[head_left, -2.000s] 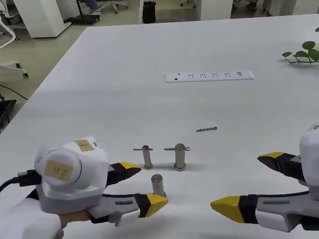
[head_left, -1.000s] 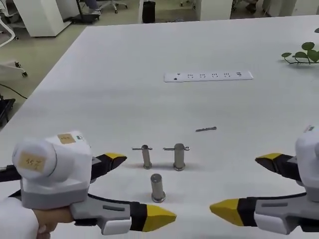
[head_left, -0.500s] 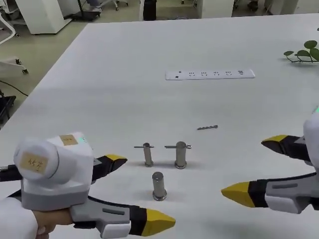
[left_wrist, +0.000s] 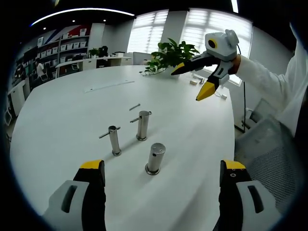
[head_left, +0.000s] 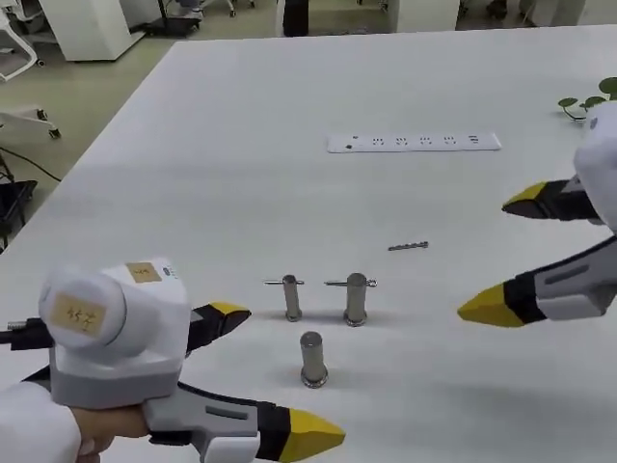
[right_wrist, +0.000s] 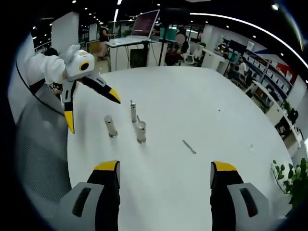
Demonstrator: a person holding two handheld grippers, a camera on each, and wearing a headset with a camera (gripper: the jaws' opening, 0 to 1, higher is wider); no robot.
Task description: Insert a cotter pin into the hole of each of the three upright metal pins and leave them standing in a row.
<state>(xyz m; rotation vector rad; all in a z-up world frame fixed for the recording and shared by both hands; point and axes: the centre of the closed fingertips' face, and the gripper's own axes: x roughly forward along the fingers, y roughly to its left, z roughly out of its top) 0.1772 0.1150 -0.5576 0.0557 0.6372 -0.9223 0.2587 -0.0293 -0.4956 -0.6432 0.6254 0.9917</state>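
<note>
Left gripper (head_left: 280, 376) and right gripper (head_left: 492, 258) both gape wide, holding nothing.
The bare metal pin (head_left: 311, 357) stands upright just ahead of the left one. Behind it, two upright pins (head_left: 292, 297) (side by side) carry fitted cotter pins (head_left: 339, 283). A loose cotter pin (head_left: 408, 246) lies on the white table (head_left: 241, 174).

white table (head_left: 193, 193) | upright: bare metal pin (head_left: 312, 359); thin cottered pin (head_left: 292, 298); thick cottered pin (head_left: 356, 299) | loose cotter pin (head_left: 408, 247) | power strip (head_left: 415, 143)

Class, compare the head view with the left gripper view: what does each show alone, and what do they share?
Head view: a hand gripping the left gripper. Left gripper view: bright windows and shelves. Both: three upright metal pins, two carrying cotter pins, the loose cotter pin, the open right gripper.
</note>
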